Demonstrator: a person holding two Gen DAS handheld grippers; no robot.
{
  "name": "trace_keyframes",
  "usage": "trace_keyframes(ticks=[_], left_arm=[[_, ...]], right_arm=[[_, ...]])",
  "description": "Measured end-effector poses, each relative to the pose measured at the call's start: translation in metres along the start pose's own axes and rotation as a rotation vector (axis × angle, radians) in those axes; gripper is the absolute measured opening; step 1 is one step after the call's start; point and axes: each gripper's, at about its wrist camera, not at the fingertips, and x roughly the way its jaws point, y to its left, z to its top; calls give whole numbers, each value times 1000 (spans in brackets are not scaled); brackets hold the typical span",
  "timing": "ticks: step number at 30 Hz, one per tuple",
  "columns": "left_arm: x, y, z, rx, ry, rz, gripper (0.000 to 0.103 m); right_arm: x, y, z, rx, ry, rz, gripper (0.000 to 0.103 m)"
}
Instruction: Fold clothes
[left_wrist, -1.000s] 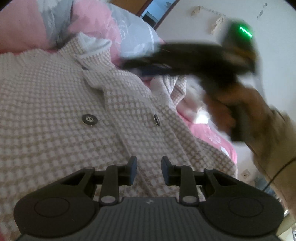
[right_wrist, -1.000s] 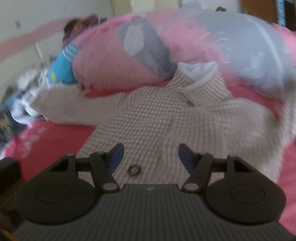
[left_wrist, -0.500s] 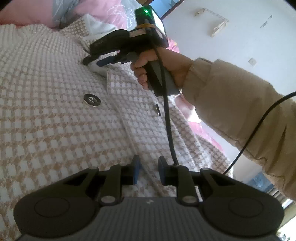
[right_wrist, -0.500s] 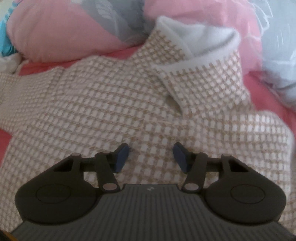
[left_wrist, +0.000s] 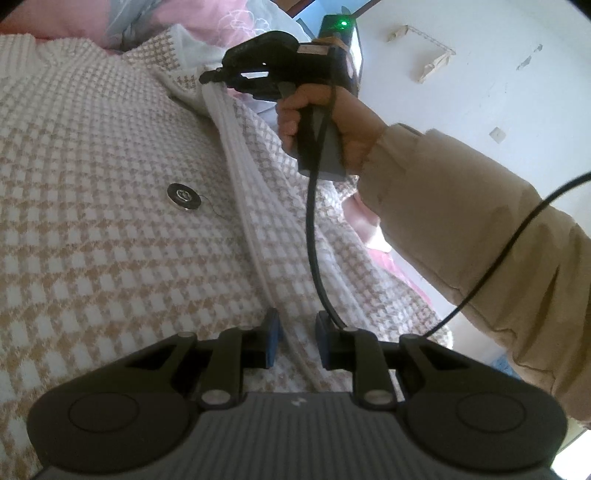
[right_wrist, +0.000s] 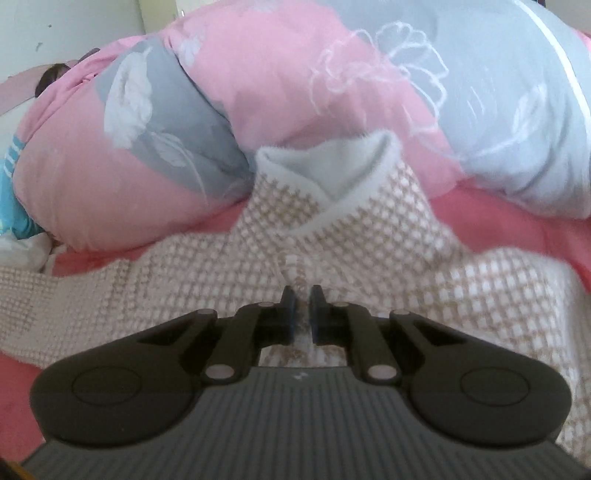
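On the pink bed (right_wrist: 517, 218), both hand-held grippers pinch the checked jacket (left_wrist: 110, 155).

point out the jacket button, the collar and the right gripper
jacket button (left_wrist: 184, 192), left wrist view, centre of the round face
collar (right_wrist: 334, 173), right wrist view, white fleecy inner lining
right gripper (right_wrist: 303, 314), right wrist view, between its fingertips, nipping jacket fabric

No readable text, label or number anywhere.

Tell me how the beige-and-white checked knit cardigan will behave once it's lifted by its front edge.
The beige-and-white checked knit cardigan will probably droop limply; it already wrinkles where the right gripper pinches it. Its thick, fuzzy knit suggests little slipping. The dark round button side may sag slightly.
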Motion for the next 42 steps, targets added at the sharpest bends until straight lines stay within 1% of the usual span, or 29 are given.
trace_keyframes(ticks=[4, 7, 11, 13, 14, 15, 17, 18, 19, 21, 24, 26, 28, 31, 32, 34, 37, 39, 42], left_arm=[[0, 1, 0, -6, -1, 2, 18], [1, 0, -1, -3, 0, 3, 18], [1, -3, -4, -1, 1, 3, 18], [2, -4, -4, -3, 2, 2, 18], [2, -4, -4, -4, 2, 1, 19], [2, -4, -5, -6, 2, -1, 20], [1, -3, -4, -12, 4, -10, 21], [0, -2, -4, -15, 6, -14, 21], [0, -1, -4, -18, 8, -18, 22], [-2, -2, -4, -26, 10, -23, 24], [-4, -6, -4, -33, 23, -13, 26], [-7, -10, -5, -40, 35, -3, 26], [-9, -14, -5, -47, 47, 7, 26], [-17, -22, -12, -80, 72, 11, 26], [-17, -24, -13, -89, 79, 14, 26], [-19, -27, -16, -105, 95, 21, 26], [-29, -41, -25, -92, 103, 47, 27], [-35, -50, -31, -83, 108, 65, 27], [-44, -63, -39, -72, 114, 89, 27]], right_arm=[[12, 0, 4, -6, -18, -7, 6], [26, 5, 1, -40, 6, -5, 6], [45, 14, -19, -103, 89, 15, 6], [47, 19, -26, -146, 93, 13, 7], [45, 17, -23, -132, 101, 19, 8], [43, 16, -20, -118, 108, 24, 9], [39, 14, -15, -91, 122, 34, 17], [30, 14, -12, -86, 127, 43, 26], [22, 13, -10, -82, 132, 52, 31], [-11, 10, -8, -81, 98, 49, 34], [-83, -9, -11, -23, 27, 69, 43], [-137, -28, -20, 49, -22, 102, 45], [-197, -51, -38, 146, -71, 127, 50], [-273, -96, -79, 314, -127, 154, 53], [-296, -112, -100, 390, -148, 163, 53], [-329, -132, -141, 537, -176, 192, 53], [-353, -149, -200, 696, -184, 233, 53], [-360, -150, -234, 754, -172, 219, 53], [-359, -147, -273, 829, -158, 213, 53]])
